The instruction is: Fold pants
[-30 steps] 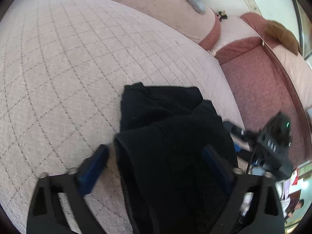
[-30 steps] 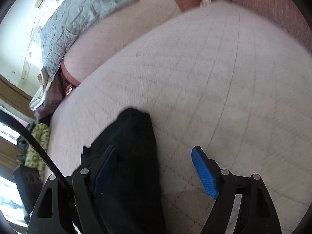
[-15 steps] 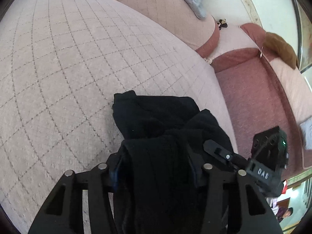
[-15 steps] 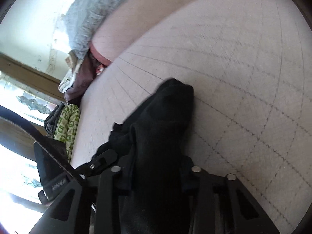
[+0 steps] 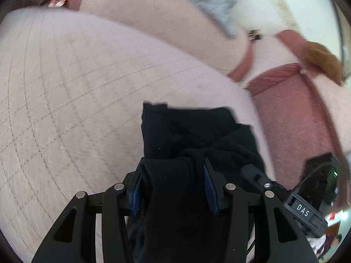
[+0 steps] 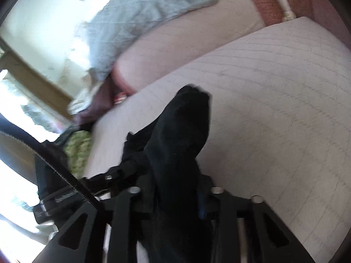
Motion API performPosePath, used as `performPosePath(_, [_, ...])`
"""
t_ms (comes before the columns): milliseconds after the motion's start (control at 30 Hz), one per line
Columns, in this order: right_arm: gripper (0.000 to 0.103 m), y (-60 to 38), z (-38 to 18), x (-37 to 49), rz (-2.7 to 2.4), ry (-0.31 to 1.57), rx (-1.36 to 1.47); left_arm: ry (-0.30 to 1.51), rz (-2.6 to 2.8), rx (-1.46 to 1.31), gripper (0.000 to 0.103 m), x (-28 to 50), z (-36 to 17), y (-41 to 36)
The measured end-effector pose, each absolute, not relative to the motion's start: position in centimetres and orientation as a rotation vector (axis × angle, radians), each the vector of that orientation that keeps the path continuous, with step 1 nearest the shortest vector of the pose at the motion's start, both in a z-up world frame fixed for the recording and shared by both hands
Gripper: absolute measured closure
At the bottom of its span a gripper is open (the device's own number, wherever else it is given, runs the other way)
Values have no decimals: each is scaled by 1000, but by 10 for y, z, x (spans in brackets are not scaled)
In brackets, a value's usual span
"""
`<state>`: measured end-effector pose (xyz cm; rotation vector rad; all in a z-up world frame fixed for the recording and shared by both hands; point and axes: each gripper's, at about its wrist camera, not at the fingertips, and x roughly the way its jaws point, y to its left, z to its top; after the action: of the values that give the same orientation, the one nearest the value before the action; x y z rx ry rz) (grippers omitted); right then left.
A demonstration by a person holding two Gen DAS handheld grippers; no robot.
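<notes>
We see a pale quilted mattress [image 5: 87, 83] beside a second bed [image 6: 175, 43] with a grey-blue blanket [image 6: 136, 15], reddish-pink carpet [image 5: 291, 118], cream walls [image 6: 43, 22], and bright windows [image 6: 13, 92].

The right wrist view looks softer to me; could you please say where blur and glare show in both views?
Right wrist view: motion smear across the quilted pink cushion, window blown out at left. Left wrist view: milder blur, black fabric pants nearly detailless.
</notes>
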<state>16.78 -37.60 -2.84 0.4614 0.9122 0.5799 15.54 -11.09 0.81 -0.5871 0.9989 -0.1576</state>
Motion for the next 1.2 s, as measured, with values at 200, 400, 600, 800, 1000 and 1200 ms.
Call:
performPosePath(200, [57,-389,-38,169,419,902,322,992,-143,-687,56,150,-4,-82])
performPosePath(400, [54,-379,-12,147,494,778,306,845,-146,-607,52,135,34,-92])
performPosePath(600, [43,-362,-38,159,486,894,262,1002,-87,-465,49,158,-4,-121])
performPosePath(800, [43,-373,-24,145,457,807,261,893,-91,-455,49,134,33,-115])
performPosePath(1000, [41,-389,-2,98,369,720,251,637,98,-296,37,55,94,-118])
performPosePath(1200, [23,-400,16,23,312,582,185,269,346,-140,0,-48,137,-147])
